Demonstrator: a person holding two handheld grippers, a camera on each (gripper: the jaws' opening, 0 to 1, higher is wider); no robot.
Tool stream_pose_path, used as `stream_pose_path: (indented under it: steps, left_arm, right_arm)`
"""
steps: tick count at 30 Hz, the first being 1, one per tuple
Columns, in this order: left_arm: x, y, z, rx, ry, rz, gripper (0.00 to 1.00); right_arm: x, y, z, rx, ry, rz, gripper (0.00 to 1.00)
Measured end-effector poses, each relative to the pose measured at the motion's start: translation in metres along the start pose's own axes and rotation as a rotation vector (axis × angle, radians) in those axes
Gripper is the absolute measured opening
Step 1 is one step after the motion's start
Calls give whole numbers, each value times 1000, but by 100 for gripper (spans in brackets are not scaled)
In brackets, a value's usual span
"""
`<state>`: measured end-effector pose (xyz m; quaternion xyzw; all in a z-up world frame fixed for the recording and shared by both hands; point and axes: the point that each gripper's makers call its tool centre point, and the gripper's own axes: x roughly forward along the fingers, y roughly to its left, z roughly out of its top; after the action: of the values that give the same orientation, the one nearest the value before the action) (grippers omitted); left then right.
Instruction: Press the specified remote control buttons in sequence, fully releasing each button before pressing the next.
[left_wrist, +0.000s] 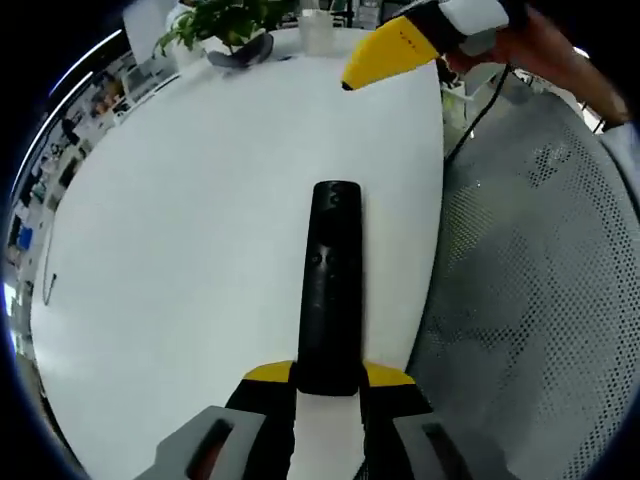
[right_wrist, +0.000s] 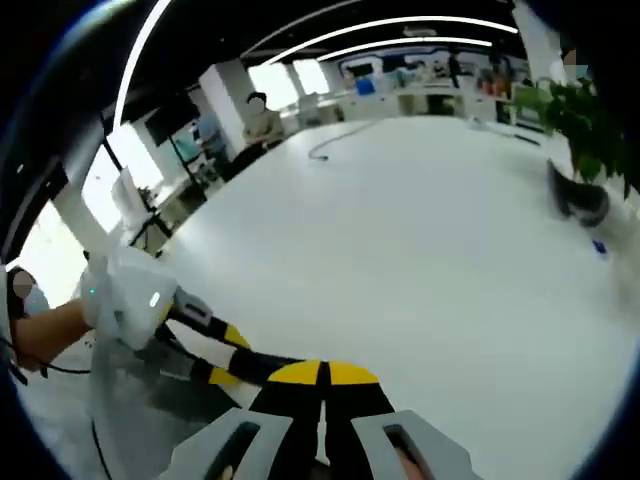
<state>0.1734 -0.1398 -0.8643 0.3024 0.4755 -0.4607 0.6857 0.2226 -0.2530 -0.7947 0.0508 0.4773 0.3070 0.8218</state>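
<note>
We see the left gripper (left_wrist: 328, 385) clamped on the remote control (left_wrist: 331, 290), which points up-frame, while the right gripper (right_wrist: 322, 375), jaws together, hovers at upper right.

The left gripper (left_wrist: 328, 385) has its yellow-tipped fingers (left_wrist: 268, 374) closed on the near end of a black remote (left_wrist: 330, 290), one on each side. In the left gripper view, the right gripper (left_wrist: 385, 52) is up high with its yellow tips pressed together, held by a hand (left_wrist: 545, 45). In the right gripper view, its own tips touch, nothing between them.
</note>
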Motion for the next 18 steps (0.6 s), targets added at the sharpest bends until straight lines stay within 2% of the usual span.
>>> stream_pose_path:
  steps: [1, 3, 6, 7, 10, 12, 14, 18]
  left_arm:
    - [-1, -1, -1, -4, -10, -4, 23]
    - [-1, -1, -1, -7, -27, -7, 23]
    - [-1, -1, -1, -6, -52, 1, 23]
    - [-1, -1, -1, -6, -58, 3, 23]
    - [-1, -2, -1, -3, -74, 9, 23]
    - [-1, -3, 0, 17, -94, 23, 23]
    - [-1, -3, 0, 31, -114, 32, 23]
    - [0, -4, 0, 53, -155, 52, 23]
  right_arm:
    - [7, -4, -6, 41, 58, 1, 0]
    - [17, -4, -10, 100, 100, 43, 0]
    - [25, 2, -9, 206, 107, 116, 0]
    - [27, 2, -10, 252, 117, 129, 0]
    - [32, -6, -11, 316, 102, 120, 0]
    - [35, -4, -18, 396, 129, 168, 0]
    - [38, -7, -23, 416, 143, 172, 0]
    - [38, -13, -29, 428, 126, 159, 0]
